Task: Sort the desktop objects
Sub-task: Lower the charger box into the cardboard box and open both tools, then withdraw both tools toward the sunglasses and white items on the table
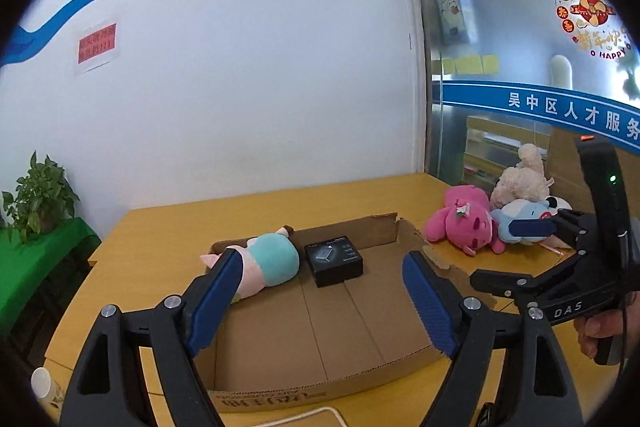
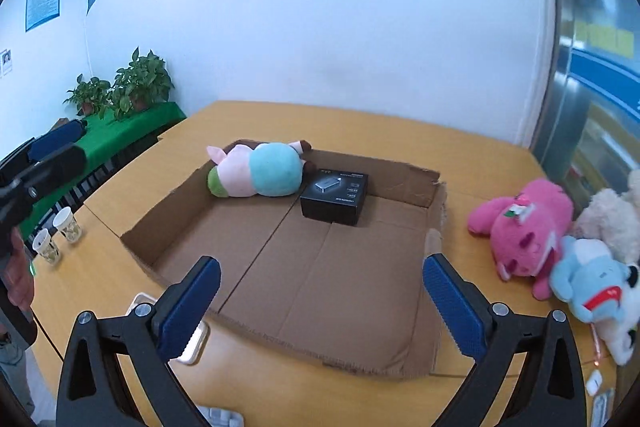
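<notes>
A shallow cardboard box tray (image 1: 360, 331) (image 2: 320, 291) lies on the yellow desk. In it lie a pink-and-teal plush pig (image 1: 268, 263) (image 2: 260, 175) and a black product box (image 1: 334, 263) (image 2: 334, 197). Right of the tray lie a pink plush (image 1: 464, 223) (image 2: 524, 223), a blue plush (image 1: 520, 223) (image 2: 588, 279) and a cream plush (image 1: 520, 179) (image 2: 608, 219). My left gripper (image 1: 324, 299) is open and empty over the tray's near part. My right gripper (image 2: 320, 303) is open and empty above the tray's front; it shows in the left wrist view (image 1: 540, 231) near the plush pile.
Two paper cups (image 2: 60, 235) stand at the desk's left edge. A white phone (image 2: 192, 339) lies by the tray's front corner. Potted plants (image 2: 120, 87) stand on a green-covered side table (image 2: 132, 131). A glass partition (image 1: 520, 67) stands to the right, a white wall behind.
</notes>
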A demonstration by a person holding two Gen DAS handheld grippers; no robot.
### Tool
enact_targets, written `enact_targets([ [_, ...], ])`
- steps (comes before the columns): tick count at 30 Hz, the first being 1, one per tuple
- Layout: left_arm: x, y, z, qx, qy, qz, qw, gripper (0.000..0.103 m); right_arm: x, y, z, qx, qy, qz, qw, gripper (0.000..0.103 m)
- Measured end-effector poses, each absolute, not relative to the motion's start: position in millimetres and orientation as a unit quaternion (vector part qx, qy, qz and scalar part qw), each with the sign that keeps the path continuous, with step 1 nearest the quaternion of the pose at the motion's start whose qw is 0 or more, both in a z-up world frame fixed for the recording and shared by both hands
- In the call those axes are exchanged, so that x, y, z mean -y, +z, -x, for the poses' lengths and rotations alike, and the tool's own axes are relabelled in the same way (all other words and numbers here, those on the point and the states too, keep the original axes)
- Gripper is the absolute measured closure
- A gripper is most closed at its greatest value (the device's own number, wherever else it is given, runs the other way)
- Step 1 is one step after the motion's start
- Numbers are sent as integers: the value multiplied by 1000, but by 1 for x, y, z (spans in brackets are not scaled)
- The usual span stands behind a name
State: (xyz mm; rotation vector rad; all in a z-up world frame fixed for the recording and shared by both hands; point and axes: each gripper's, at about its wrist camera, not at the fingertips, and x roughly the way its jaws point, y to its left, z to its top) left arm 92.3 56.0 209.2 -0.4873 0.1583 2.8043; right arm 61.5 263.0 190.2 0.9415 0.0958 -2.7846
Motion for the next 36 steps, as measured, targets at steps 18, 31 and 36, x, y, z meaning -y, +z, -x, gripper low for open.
enact_targets([
  [18, -35, 189, -154, -10, 970, 197, 141, 21, -220, 212, -182, -42, -959, -277, 48, 0],
  [31, -47, 167, -152, -13, 963, 216, 163, 21, -221, 195, -184, -26, -958, -282, 37, 0],
  [36, -50, 151, -150, -13, 955, 235, 178, 21, -231, 182, -181, -21, -955, -294, 28, 0],
])
